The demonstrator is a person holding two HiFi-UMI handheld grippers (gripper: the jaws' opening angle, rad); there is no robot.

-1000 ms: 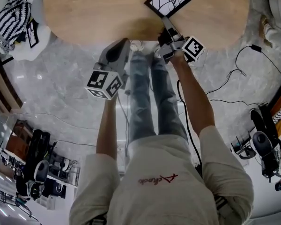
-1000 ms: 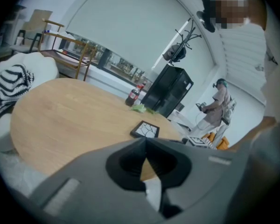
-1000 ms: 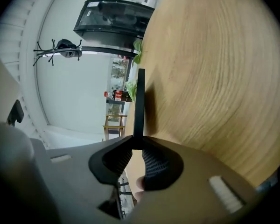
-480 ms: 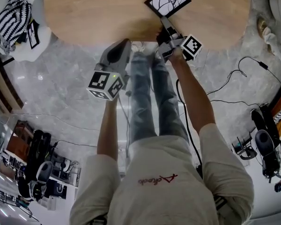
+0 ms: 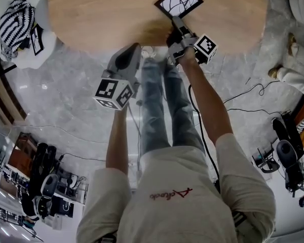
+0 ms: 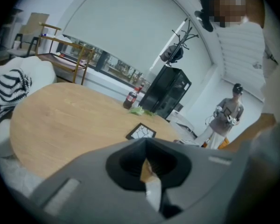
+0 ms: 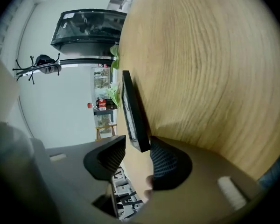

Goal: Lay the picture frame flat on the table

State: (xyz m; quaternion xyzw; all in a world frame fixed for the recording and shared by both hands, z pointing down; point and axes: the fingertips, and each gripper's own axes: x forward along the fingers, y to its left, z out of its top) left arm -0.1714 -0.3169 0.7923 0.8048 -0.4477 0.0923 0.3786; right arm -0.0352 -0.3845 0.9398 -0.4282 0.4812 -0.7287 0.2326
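The black picture frame (image 5: 179,0) with a white cracked-line print lies flat on the round wooden table (image 5: 101,14), near its edge on my side. My right gripper (image 5: 176,21) reaches over that edge to the frame's near corner. In the right gripper view that corner (image 7: 139,141) sits between the ribbed pads (image 7: 164,163). The jaws have just been opening, and one pad stands clear of the frame. My left gripper (image 5: 132,48) hovers just off the table edge with its jaws together and nothing between them. The left gripper view shows the frame (image 6: 141,131) flat further along the table.
A striped cloth (image 5: 14,22) lies on a white seat left of the table. Cables (image 5: 253,85) run over the marble floor on the right. Beyond the table are a cola bottle (image 6: 130,98), a black cabinet (image 6: 165,91) and a standing person (image 6: 226,115).
My right gripper has rolled a little and edged slightly toward the table. The frame stays flat where it was, and the left gripper has hardly moved.
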